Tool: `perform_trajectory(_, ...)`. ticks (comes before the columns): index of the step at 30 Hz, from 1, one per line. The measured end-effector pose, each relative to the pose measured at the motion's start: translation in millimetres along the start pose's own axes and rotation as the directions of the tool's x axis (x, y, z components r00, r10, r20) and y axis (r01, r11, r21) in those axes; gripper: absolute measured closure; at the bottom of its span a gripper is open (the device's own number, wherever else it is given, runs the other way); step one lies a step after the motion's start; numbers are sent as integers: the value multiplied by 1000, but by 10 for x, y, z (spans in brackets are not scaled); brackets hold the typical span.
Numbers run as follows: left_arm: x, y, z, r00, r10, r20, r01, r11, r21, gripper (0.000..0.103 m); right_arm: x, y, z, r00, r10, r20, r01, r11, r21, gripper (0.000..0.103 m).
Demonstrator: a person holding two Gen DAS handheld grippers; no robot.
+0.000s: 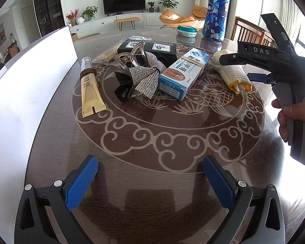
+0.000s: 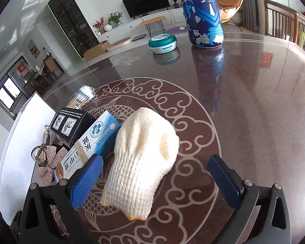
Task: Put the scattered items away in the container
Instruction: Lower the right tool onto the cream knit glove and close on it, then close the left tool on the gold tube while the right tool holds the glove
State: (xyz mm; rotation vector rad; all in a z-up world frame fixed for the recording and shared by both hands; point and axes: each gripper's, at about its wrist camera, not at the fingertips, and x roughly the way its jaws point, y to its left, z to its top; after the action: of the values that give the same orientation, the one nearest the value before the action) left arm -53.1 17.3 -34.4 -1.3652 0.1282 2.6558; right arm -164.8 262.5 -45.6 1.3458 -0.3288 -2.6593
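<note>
Knitted glove (image 2: 142, 158), cream with a yellow cuff, lies on the glossy patterned table (image 2: 254, 101) between the right gripper's (image 2: 155, 180) spread blue ribbed pads, just right of a blue-white carton (image 2: 95, 140). The left gripper (image 1: 150, 181) gapes over bare tabletop; the white container (image 1: 30, 77) is cropped at left.

Daylight scene, bright, both feeds sharp with no motion blur. Light enters from windows on the right; right edge blows out to white in both views. Glossy table (image 1: 172, 193) gives strong glare and mirror reflections: the blue can (image 2: 203, 16) and the teal tin (image 2: 162, 43) reflect clearly in the right wrist view. White container (image 1: 30, 93) is overexposed, no surface detail. Soft shadow falls under the left gripper (image 1: 150, 181). Heavy fisheye bending and black vignette at the corners.
</note>
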Motion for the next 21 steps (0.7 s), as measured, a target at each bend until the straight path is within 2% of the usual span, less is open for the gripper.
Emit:
perform_trajectory(3,-4,6,-7,1000,0,0,0,1000,-1,0,133,226,-4,996,-93,-5,92,987,-130,4)
perform_trajectory(5,-5,6,-8,1000,0,0,0,1000,-1,0,110,274,-75,992,-123,20,124,976,-177,18)
perform_trajectory(6,-4,6,-7,1000,0,0,0,1000,-1,0,75,262,-105,992,-120,30,123,975,-186,33)
perform_trajectory(9,-2,5,-6,1000,0,0,0,1000,-1,0,-49,187,-215,995,-92,35,98,973,-209,47)
perform_trajectory(14,-18,62,-28,1000,29,0,-29,999,-35,0,-355,159,-615,995,-101,27,104,948,-299,50)
perform_trajectory(16,-66,208,-74,999,48,7,-47,993,-110,0,-473,157,-761,996,-89,24,92,946,-311,50)
perform_trajectory(19,-124,505,-87,998,-20,55,33,971,-237,0,-557,146,-863,996,-88,24,91,946,-312,50)
perform_trajectory(21,-113,633,-58,998,-7,65,26,954,-297,0,-559,151,-869,995,-96,25,99,944,-314,50)
